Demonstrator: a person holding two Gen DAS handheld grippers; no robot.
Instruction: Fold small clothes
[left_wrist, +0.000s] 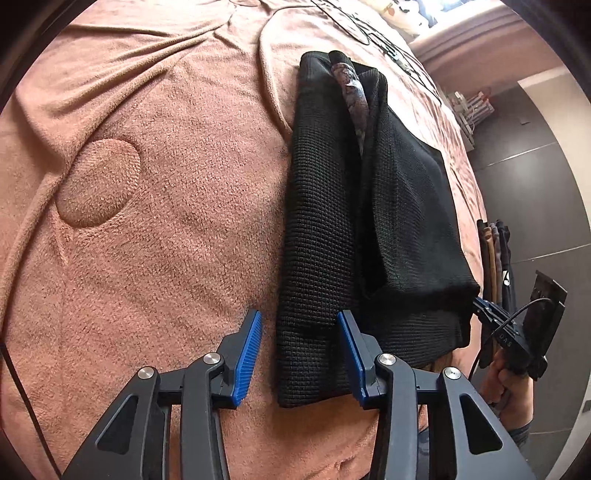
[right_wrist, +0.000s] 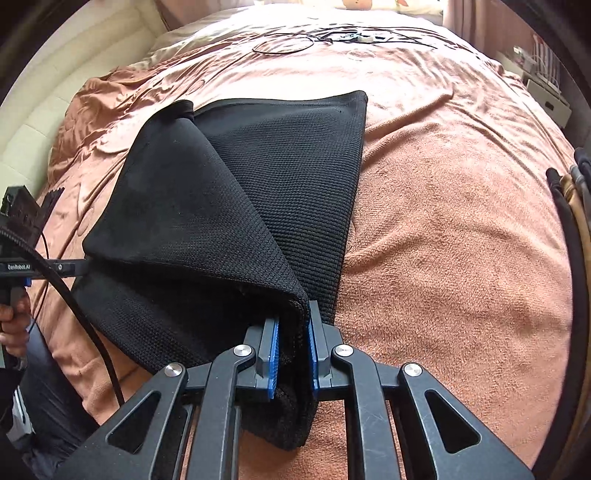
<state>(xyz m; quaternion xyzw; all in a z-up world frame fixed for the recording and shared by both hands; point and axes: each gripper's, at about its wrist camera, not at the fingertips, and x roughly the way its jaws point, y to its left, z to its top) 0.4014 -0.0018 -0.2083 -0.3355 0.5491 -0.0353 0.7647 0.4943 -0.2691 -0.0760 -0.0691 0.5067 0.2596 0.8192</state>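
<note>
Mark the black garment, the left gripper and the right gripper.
black garment (right_wrist: 295, 177): right wrist view, flat waffle-knit panel.
left gripper (left_wrist: 299, 354): left wrist view, midway between fingertips.
right gripper (right_wrist: 293, 354): right wrist view, midway between fingertips.

Black knit garment (left_wrist: 332, 221), partly folded, on the bed's pink blanket (left_wrist: 166, 221).

Waffle-textured black fabric lies lengthwise, running from the blanket's near edge toward its far end. One side flap is lifted and turned over the middle, showing a smoother inner face; its corner is raised off the lower layer. A patterned grey-brown lining shows at the far end, between the two flaps. The near hem slightly overhangs the near edge.
</note>
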